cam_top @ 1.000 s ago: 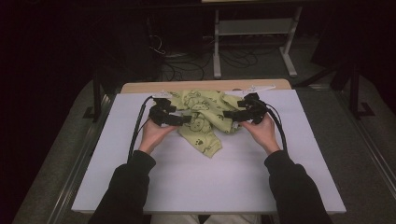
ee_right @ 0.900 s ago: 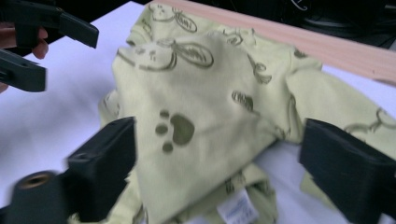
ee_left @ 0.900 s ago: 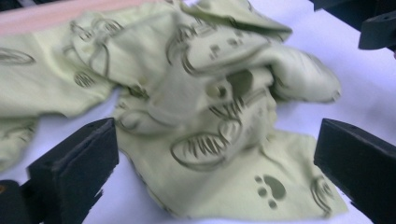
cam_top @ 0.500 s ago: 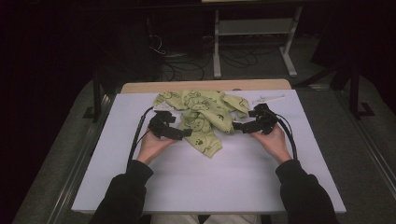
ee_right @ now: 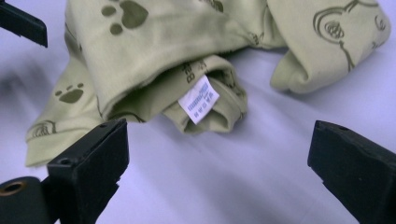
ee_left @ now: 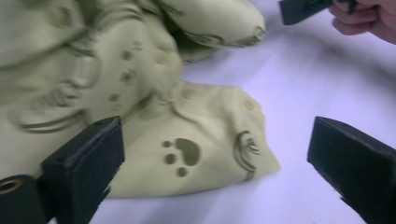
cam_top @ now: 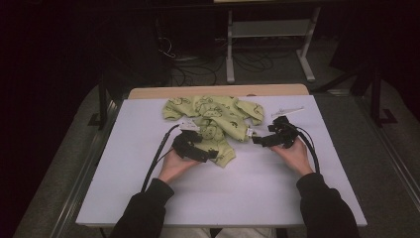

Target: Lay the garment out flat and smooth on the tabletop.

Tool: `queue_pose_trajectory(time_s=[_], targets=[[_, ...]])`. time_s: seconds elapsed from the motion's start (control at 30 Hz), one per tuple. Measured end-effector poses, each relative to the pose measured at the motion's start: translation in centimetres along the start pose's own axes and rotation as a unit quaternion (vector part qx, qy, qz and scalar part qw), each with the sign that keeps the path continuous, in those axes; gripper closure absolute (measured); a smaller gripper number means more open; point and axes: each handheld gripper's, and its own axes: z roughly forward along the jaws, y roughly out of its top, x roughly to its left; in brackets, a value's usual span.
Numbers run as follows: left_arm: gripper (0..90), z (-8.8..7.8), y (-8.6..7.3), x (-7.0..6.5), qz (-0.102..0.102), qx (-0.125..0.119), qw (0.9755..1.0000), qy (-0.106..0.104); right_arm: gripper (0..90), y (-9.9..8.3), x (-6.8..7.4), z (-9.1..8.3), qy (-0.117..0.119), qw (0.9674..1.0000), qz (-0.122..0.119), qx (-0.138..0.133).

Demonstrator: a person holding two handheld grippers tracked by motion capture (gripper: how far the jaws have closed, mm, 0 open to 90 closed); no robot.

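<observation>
With both tongs, left (cam_top: 214,154) and right (cam_top: 256,140), spread wide and empty, several layers of the garment (cam_top: 213,119) between them could be pinched together.

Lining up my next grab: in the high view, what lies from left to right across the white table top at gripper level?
Bare table top → left gripper on the near edge of the green garment → right gripper with jaws open, just right of the garment → bare table top again.

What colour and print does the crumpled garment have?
The garment is pale yellow-green with darker olive paw prints and bear outlines, clearest in the left gripper view.
</observation>
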Motion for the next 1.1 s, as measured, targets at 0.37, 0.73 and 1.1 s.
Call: queue_pose_trajectory(time_s=[0.37,0.73,1.1], targets=[[25.5,2.0,-0.4,-1.4,0.036,0.038,0.9987,0.0,13.9,0.1,0.7,1.0,0.017,0.9993,-0.028,0.017],[70.4,3.7,-0.4,-2.4,0.069,0.057,0.9954,0.033,17.0,0.3,1.3,2.5,0.009,0.998,-0.055,0.03],[87.3,1.9,0.0,-2.0,0.083,0.064,0.9934,0.045,25.2,0.4,1.7,3.9,-0.013,0.9965,-0.078,0.023]])
